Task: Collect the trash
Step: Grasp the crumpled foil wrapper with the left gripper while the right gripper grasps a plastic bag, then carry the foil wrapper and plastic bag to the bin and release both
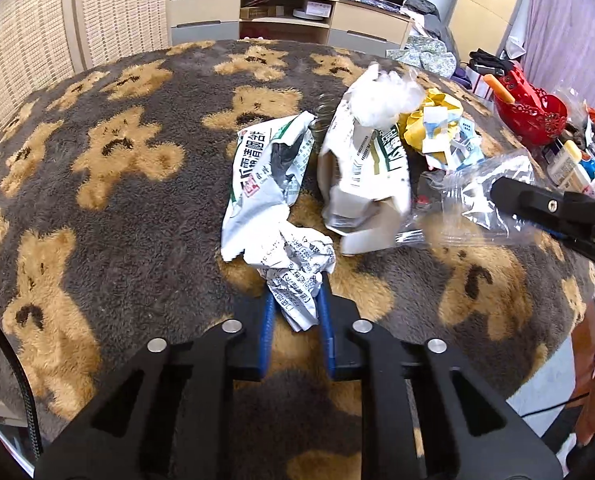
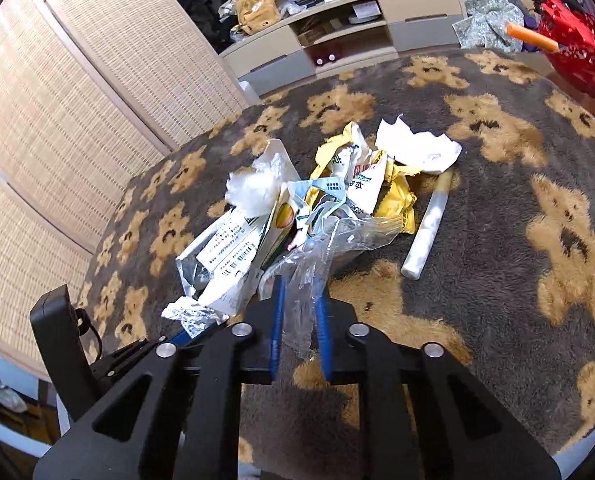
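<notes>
Crumpled paper wrapper [image 1: 297,276] pinched in left gripper [image 1: 297,300]; clear plastic bag [image 2: 317,256] clamped in right gripper [image 2: 300,300].

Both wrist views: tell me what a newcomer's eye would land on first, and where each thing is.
First, the heap of crumpled wrappers in the middle of the bear-patterned blanket. Next, the two grips: the left hand-held gripper shut on a crumpled white wrapper at the heap's near edge, the right hand-held gripper shut on a clear plastic bag. A red openwork basket stands at the blanket's far right edge.
</notes>
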